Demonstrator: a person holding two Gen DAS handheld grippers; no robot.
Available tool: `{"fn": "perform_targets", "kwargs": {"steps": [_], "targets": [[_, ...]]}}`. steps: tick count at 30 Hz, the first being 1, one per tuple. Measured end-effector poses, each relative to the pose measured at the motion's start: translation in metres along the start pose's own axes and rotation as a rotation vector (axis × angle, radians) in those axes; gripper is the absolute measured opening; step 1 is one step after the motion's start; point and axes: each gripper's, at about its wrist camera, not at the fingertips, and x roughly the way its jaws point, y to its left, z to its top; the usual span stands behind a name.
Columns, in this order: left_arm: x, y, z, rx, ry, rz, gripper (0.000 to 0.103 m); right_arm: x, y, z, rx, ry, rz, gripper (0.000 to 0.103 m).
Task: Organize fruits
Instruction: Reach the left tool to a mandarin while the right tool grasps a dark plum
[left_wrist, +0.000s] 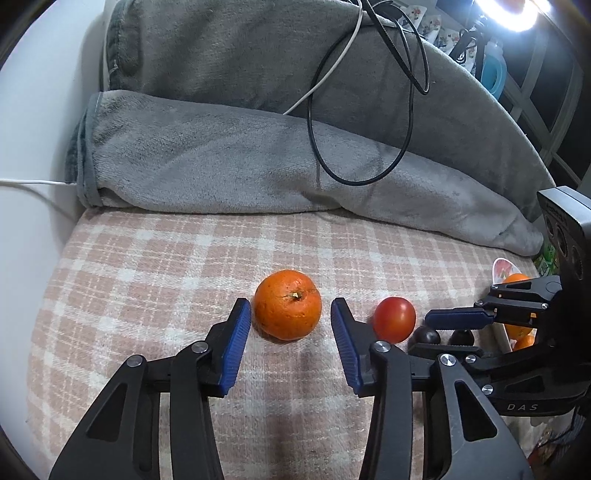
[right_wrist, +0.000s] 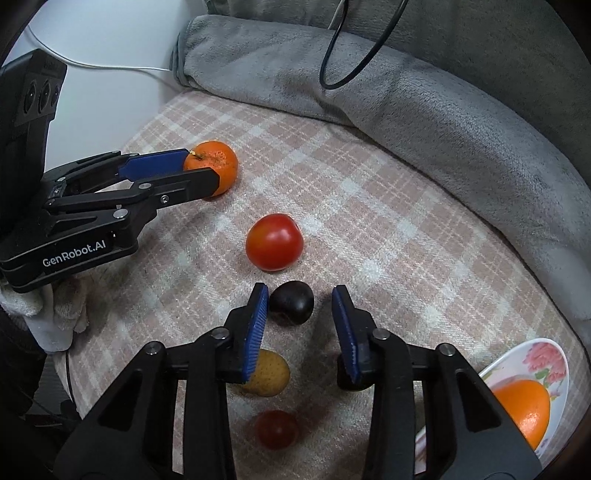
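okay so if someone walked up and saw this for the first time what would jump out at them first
Probably the bright orange on the pink checked cloth, framed between the left gripper and its open blue pads. Next, the red tomato mid-cloth, with the right gripper straddling a small dark plum just below it. A flowered bowl holding another orange sits at the lower right.

Far side: folded blanket (left_wrist: 258, 166) walls off the cloth (left_wrist: 147, 266).
Centre: orange (left_wrist: 287, 309), tomato (right_wrist: 274, 242), plum (right_wrist: 291, 302) near together, narrow gaps.
Left: cloth bare.
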Motion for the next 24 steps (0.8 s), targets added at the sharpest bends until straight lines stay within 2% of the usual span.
{"fn": "perform_targets", "kwargs": {"steps": [7, 11, 18, 24], "targets": [[0.004, 0.001, 0.000, 0.000, 0.009, 0.006, 0.038, 0.001, 0.002, 0.001, -0.009, 0.001, -0.008, 0.034], [0.004, 0.001, 0.001, 0.002, 0.007, 0.010, 0.037, 0.006, 0.009, 0.005, -0.014, -0.001, 0.003, 0.025], [0.000, 0.000, 0.000, 0.000, 0.004, 0.016, 0.036, 0.006, 0.012, 0.004, -0.005, -0.010, 0.009, 0.024], [-0.008, 0.001, -0.002, -0.014, -0.007, 0.019, 0.036, -0.011, 0.010, -0.003, 0.000, -0.038, 0.018, 0.024]]}}
